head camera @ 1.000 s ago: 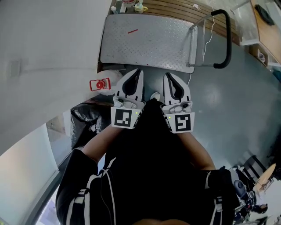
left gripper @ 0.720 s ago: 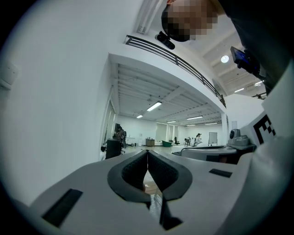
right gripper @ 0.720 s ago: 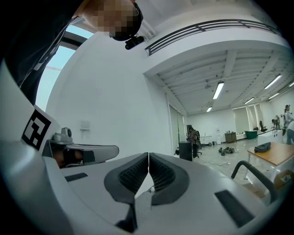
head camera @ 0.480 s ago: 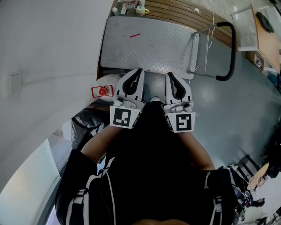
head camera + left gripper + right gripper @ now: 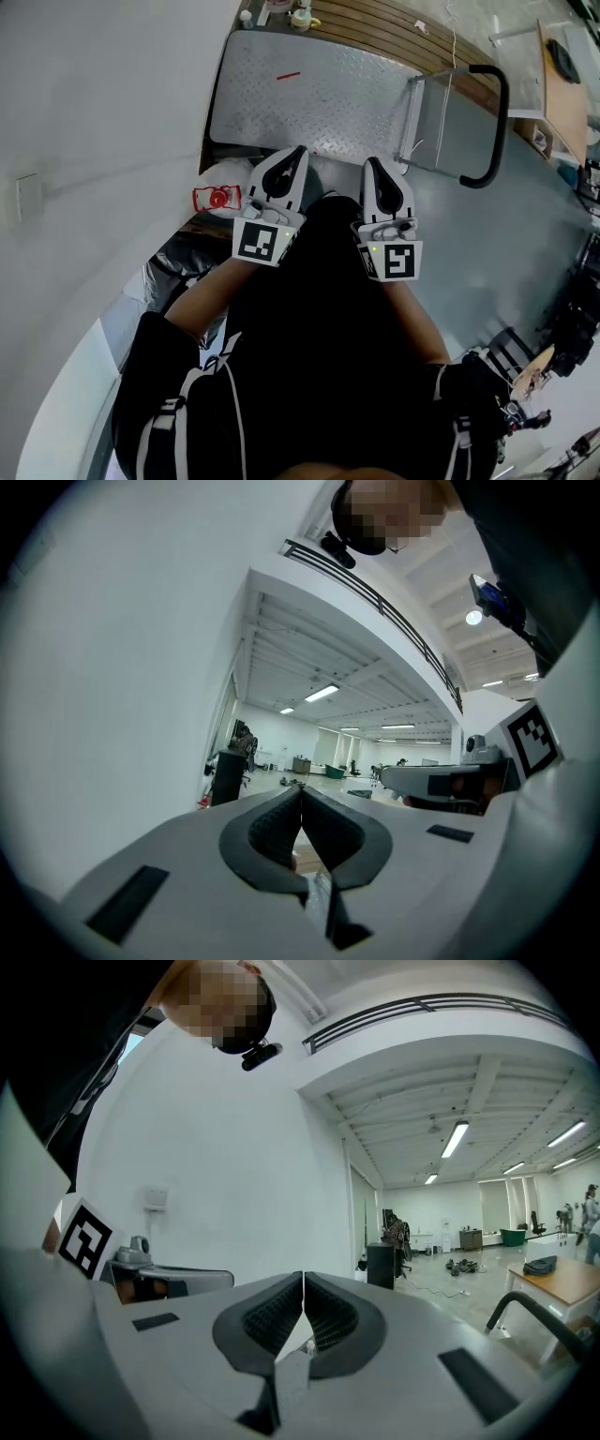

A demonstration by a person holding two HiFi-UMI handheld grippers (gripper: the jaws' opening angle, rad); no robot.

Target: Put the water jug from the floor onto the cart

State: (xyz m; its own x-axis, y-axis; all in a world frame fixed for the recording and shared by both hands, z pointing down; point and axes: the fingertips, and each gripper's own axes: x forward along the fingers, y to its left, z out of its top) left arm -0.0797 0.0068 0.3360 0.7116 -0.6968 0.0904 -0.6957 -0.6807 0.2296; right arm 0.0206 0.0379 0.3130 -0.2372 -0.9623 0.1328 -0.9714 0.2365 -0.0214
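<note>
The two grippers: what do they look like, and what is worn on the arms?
Both the left gripper and right gripper are white shells with black-padded pointed jaws and a black-and-white marker cube. The sleeves are black.

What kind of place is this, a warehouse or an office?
Probably a big open workshop or lab hall: a metal platform cart on a bare grey floor, strip lights overhead, and a wooden desk.
</note>
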